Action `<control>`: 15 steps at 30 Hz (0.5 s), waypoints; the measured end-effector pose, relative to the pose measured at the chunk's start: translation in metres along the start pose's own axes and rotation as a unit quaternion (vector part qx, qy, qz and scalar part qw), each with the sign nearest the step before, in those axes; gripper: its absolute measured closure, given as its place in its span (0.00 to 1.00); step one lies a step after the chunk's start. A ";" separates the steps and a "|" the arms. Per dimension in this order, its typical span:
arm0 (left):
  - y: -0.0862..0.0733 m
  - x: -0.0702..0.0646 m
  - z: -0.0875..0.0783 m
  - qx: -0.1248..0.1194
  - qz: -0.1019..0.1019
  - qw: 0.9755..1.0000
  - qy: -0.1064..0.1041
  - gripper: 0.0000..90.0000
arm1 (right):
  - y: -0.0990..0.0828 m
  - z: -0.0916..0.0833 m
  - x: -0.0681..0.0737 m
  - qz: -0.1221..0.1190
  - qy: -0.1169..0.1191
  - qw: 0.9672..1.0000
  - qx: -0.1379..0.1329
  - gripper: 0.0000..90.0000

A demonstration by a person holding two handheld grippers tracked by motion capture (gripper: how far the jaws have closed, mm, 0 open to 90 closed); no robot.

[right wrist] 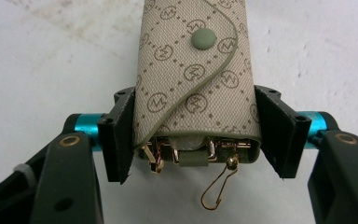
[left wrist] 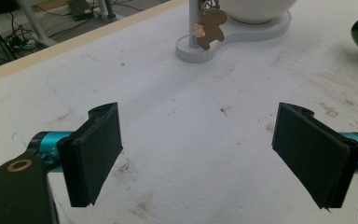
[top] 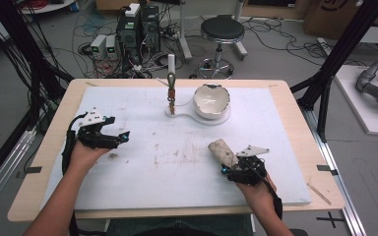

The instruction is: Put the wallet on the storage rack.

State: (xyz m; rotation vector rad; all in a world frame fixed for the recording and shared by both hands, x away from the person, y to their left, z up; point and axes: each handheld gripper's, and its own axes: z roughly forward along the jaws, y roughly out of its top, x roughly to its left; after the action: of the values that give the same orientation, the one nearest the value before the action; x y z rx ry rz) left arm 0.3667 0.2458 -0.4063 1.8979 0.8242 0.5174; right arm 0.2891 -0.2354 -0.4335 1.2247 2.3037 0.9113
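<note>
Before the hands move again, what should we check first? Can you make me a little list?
1. Is the key pouch held by the right gripper? Ok: both jaws press its sides.
2. Is the pouch snapped closed? Ok: its flap lies down under the green button.
3. Is the left gripper free? Ok: jaws wide apart, nothing between them.
4. Are the gold hooks clear of the jaws? Ok: they hang out of the pouch's end, between the jaws.
5. Is the white stand with the post and bowl out of the way? Ok: it sits well beyond both grippers.
6. Is the grip tight enough? Cannot tell.
</note>
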 end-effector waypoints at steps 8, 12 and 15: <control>0.000 0.000 -0.001 0.000 0.001 1.000 0.001 0.18 | 0.011 -0.006 -0.018 -0.002 0.019 0.999 -0.042 0.41; 0.000 0.001 -0.001 -0.004 -0.002 1.000 0.004 0.18 | 0.020 -0.012 -0.030 -0.006 0.016 0.998 -0.057 0.41; 0.000 0.002 -0.002 -0.006 -0.005 1.000 0.003 0.18 | 0.028 -0.017 -0.040 -0.013 0.013 0.997 -0.070 0.41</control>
State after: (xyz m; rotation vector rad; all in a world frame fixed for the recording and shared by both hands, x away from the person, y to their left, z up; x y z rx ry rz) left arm 0.3669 0.2482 -0.4058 1.8819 0.8328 0.5209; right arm 0.3175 -0.2635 -0.4013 1.1277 2.2284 1.0664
